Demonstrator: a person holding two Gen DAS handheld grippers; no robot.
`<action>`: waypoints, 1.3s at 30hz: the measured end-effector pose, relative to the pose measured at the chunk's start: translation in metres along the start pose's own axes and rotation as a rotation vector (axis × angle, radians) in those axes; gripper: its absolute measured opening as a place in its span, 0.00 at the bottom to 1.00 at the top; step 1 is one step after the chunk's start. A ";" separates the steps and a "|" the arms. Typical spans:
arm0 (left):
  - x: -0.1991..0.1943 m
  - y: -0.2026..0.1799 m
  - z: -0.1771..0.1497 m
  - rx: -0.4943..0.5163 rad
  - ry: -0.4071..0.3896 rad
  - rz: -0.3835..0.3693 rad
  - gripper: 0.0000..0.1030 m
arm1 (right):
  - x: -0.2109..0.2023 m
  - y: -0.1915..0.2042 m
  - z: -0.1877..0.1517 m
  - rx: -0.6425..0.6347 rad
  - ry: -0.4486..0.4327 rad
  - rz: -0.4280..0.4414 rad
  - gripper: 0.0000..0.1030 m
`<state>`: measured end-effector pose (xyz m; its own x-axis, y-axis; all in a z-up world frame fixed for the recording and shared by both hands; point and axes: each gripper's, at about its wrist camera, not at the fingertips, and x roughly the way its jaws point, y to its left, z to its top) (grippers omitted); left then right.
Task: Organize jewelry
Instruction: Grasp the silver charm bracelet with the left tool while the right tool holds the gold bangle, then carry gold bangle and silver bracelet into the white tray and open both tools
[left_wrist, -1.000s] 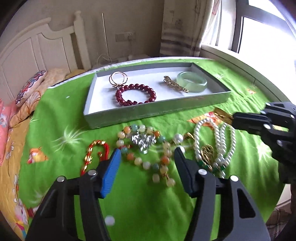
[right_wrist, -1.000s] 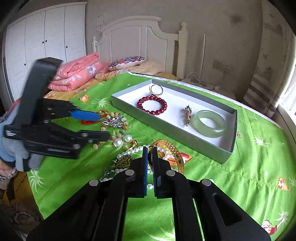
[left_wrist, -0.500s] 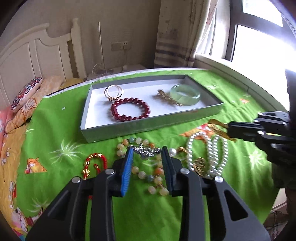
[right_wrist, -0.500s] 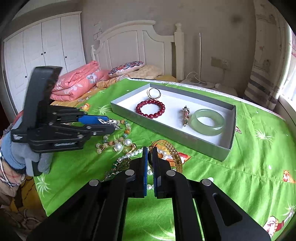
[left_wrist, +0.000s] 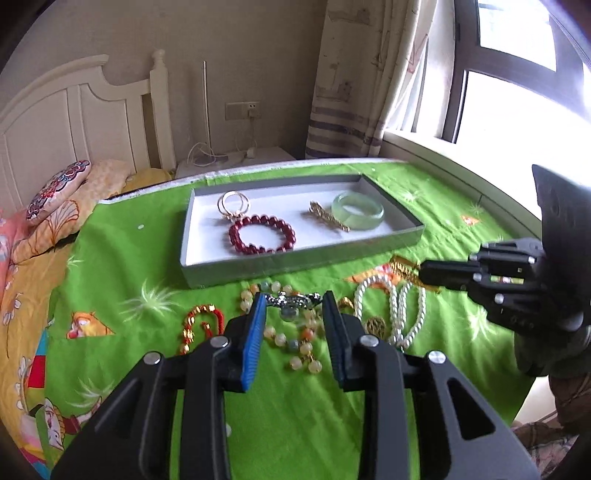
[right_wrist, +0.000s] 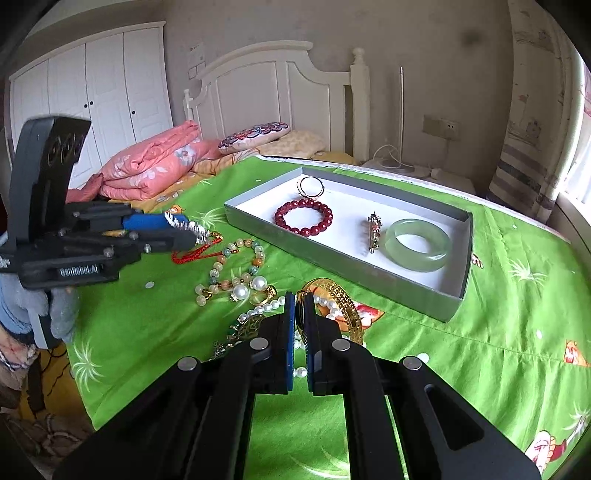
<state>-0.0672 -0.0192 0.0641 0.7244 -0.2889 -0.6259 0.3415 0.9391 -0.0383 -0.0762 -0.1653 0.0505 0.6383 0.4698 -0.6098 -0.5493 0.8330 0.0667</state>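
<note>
- Left gripper (left_wrist: 293, 308) tilts downward short of the tray (left_wrist: 236, 271), pinching a silver brooch (left_wrist: 291, 300) lifted above the cloth (left_wrist: 155, 266).
- Right gripper (right_wrist: 300, 306), angled down near the tray, is clamped on a gold bangle (right_wrist: 341, 302).

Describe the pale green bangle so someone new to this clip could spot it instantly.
Find the grey tray with a white floor on the green bedspread. The pale green bangle lies flat at the tray's window end, beside a small gold brooch. It is the only smooth, translucent solid ring; its tray neighbours are beaded or thin metal.
</note>
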 end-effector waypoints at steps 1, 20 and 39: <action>0.000 0.000 0.003 -0.003 -0.006 0.000 0.30 | 0.000 0.000 0.000 -0.002 -0.001 0.000 0.06; 0.039 0.012 0.065 -0.059 0.013 0.002 0.30 | 0.030 -0.019 0.057 0.006 -0.048 -0.041 0.06; 0.165 -0.001 0.134 0.054 0.229 0.150 0.30 | 0.095 -0.024 0.067 -0.039 0.050 -0.085 0.06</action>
<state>0.1321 -0.0929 0.0655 0.6172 -0.0925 -0.7813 0.2767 0.9551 0.1055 0.0338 -0.1214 0.0442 0.6564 0.3820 -0.6506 -0.5153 0.8568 -0.0168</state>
